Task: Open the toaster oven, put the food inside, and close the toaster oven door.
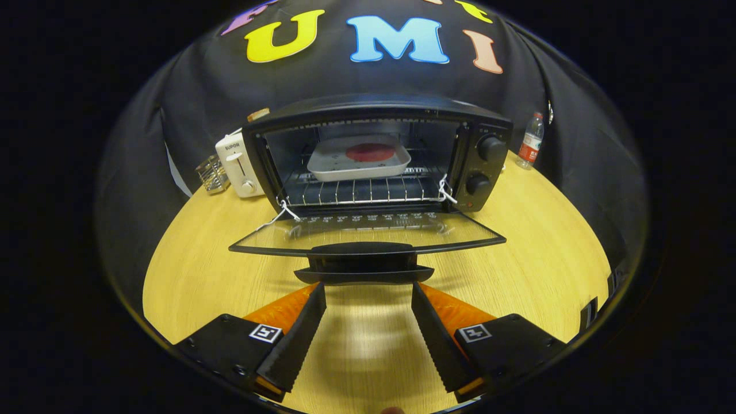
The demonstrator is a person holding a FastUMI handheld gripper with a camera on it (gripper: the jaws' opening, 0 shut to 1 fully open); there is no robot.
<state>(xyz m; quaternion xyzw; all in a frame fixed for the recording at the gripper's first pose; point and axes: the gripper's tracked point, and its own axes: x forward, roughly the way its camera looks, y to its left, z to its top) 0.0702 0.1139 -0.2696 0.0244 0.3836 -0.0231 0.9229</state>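
Inside the toaster oven [376,158]: tray [359,161] with round red food [370,152], far edge hidden; glass door [368,233] down; gripper [368,287] fingers wide, empty.

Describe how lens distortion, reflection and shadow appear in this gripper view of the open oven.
Gripper view: fisheye bends the table edge into a curve; the lowered glass door reflects the rack; the open gripper casts a shadow between its fingers; the tray inside stays sharp.

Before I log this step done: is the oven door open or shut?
Open. The door lies flat ahead of the open claw, and the tray sits on the rack inside.
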